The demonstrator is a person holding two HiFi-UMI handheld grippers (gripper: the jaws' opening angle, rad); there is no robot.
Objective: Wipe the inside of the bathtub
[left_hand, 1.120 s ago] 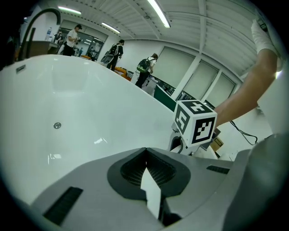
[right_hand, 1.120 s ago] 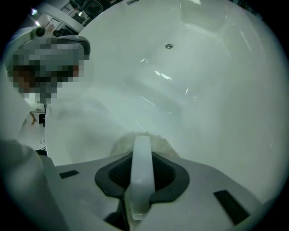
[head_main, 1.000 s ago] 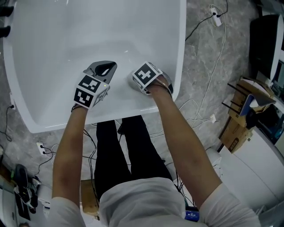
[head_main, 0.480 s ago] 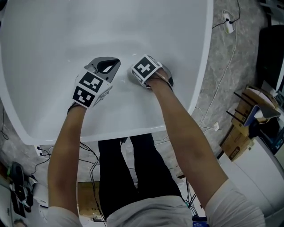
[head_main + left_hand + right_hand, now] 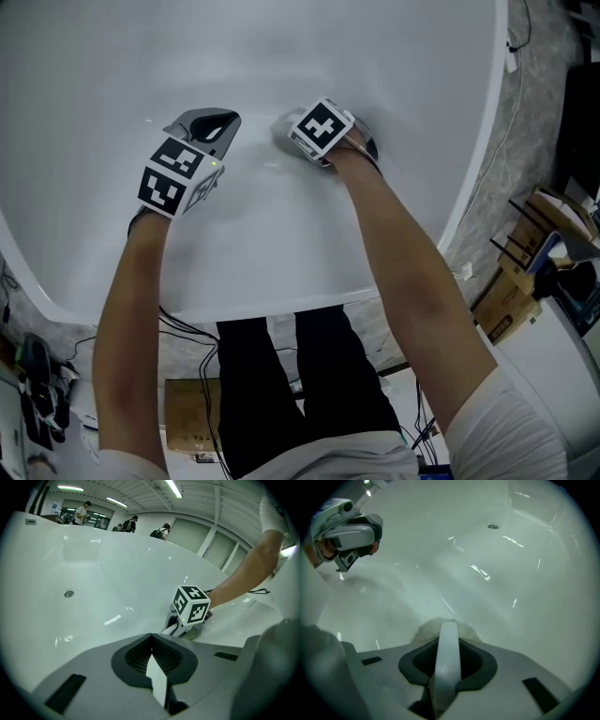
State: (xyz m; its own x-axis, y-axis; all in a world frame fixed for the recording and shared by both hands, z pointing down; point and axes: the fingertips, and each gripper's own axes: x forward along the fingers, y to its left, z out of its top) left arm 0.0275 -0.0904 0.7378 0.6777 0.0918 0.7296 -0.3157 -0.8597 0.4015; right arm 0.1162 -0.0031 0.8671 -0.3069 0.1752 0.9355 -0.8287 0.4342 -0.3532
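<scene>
The white bathtub (image 5: pixel 112 56) fills the head view, and both grippers are down inside it. My right gripper (image 5: pixel 292 136) is shut on a pale fluffy cloth (image 5: pixel 425 629) and presses it against the tub's inner wall. The cloth (image 5: pixel 281 127) shows just past the jaw tips. My left gripper (image 5: pixel 223 120) hovers beside it on the left, jaws together, holding nothing. In the left gripper view the shut left gripper (image 5: pixel 151 637) points toward the right gripper (image 5: pixel 174 624) and its marker cube. From the right gripper (image 5: pixel 447 627), the left gripper (image 5: pixel 347 538) is visible at the upper left.
A small round metal fitting (image 5: pixel 69 593) sits in the tub wall (image 5: pixel 492 526). The tub's near rim (image 5: pixel 281 305) runs in front of the person's legs. Cables (image 5: pixel 192 342) lie on the stone floor, and cardboard boxes (image 5: pixel 525 272) stand at the right.
Both grippers have moved farther into the tub, away from the near rim, the right one carrying the cloth along the wall. The head camera has leaned forward over the tub.
</scene>
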